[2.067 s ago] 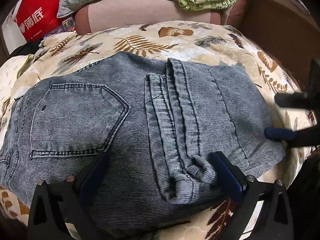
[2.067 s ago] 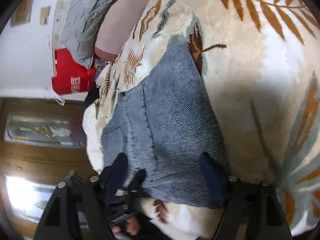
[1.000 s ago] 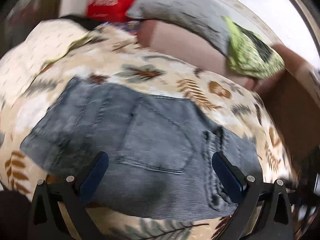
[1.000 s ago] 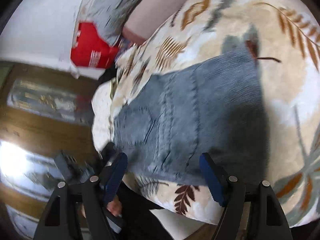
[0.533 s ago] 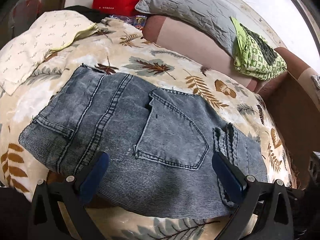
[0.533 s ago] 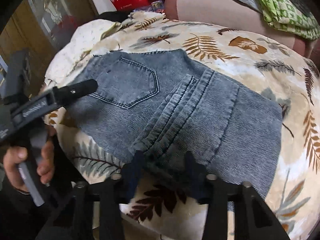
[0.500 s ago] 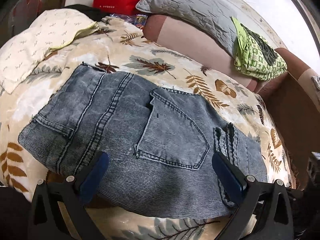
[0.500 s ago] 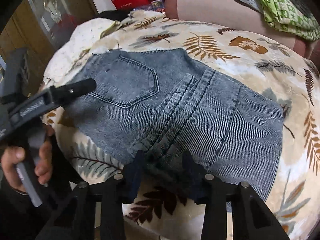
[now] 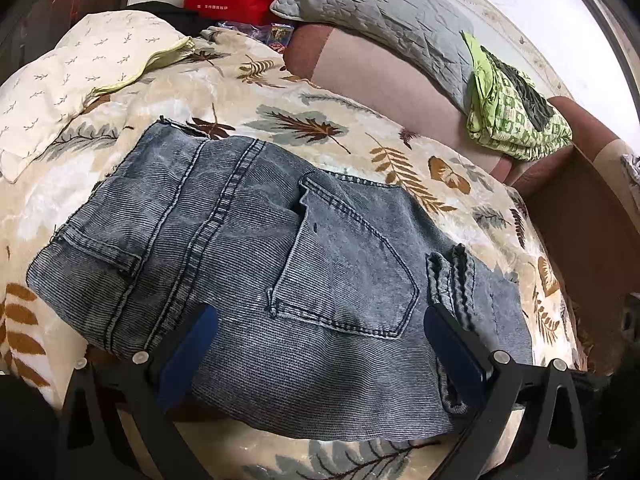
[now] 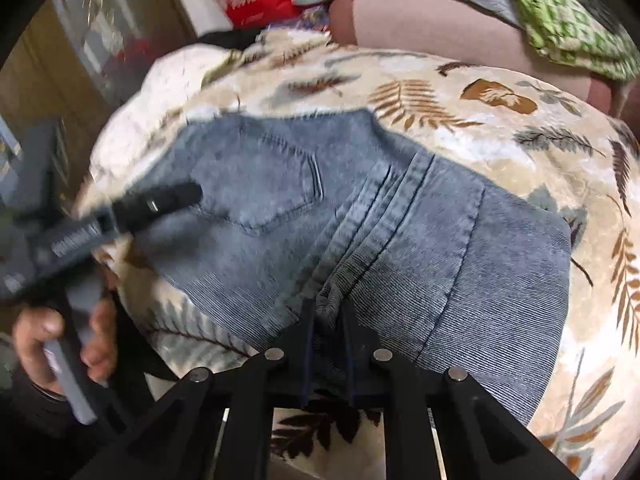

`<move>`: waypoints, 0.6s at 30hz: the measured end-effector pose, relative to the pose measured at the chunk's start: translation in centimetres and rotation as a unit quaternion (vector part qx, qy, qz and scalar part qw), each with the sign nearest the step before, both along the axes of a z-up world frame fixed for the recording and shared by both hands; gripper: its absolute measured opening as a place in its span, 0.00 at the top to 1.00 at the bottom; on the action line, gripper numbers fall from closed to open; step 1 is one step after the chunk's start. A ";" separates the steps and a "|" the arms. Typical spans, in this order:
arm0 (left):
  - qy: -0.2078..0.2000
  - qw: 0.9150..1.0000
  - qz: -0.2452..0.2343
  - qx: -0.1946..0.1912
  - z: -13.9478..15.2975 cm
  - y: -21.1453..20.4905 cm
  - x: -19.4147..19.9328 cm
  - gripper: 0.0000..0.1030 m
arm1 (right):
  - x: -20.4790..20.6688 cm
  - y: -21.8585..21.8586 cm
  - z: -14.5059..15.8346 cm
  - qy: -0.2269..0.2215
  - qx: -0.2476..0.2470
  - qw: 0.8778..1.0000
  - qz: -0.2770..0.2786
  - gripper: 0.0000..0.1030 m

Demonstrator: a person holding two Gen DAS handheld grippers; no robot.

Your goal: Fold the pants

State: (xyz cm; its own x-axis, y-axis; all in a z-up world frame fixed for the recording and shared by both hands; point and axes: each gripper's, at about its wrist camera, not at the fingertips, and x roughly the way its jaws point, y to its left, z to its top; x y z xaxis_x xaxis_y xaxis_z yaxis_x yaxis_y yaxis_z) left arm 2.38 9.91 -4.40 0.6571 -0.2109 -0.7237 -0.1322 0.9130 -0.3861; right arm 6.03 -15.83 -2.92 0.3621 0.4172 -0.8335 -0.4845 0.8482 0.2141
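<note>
Pants (image 9: 248, 264) (ribbed grey-blue denim, folded) lie flat; right gripper (image 10: 327, 322) pinches their bunched seam, left gripper (image 9: 316, 344) jaws spread.

pants (image 9: 248, 264): ribbed faded denim, matt | blanket (image 9: 280, 120): plush printed fleece | pillow (image 9: 372, 12): quilted grey cloth

Soft, even indoor light is falling across both views, casting only faint shadows. The left wrist view is staying sharp, while motion blur is smearing the right wrist view, worst at its left side. Fisheye distortion is bending both frames, with dark vignetting ringing the corners.
</note>
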 end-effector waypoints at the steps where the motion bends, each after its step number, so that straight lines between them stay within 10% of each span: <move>1: -0.001 1.000 0.001 0.000 0.0 0.0 -0.1 0.01 | -0.2 -0.1 0.6 -0.006 0.007 1.000 0.002 0.87; 13: -0.003 1.000 0.003 0.017 0.6 -0.6 -0.1 0.01 | -1.7 0.2 -2.8 0.023 0.029 0.999 0.022 0.85; 18: -0.024 0.998 -0.044 0.023 3.0 -3.6 0.6 0.00 | -2.5 -0.5 -3.0 0.011 0.069 0.997 0.022 0.66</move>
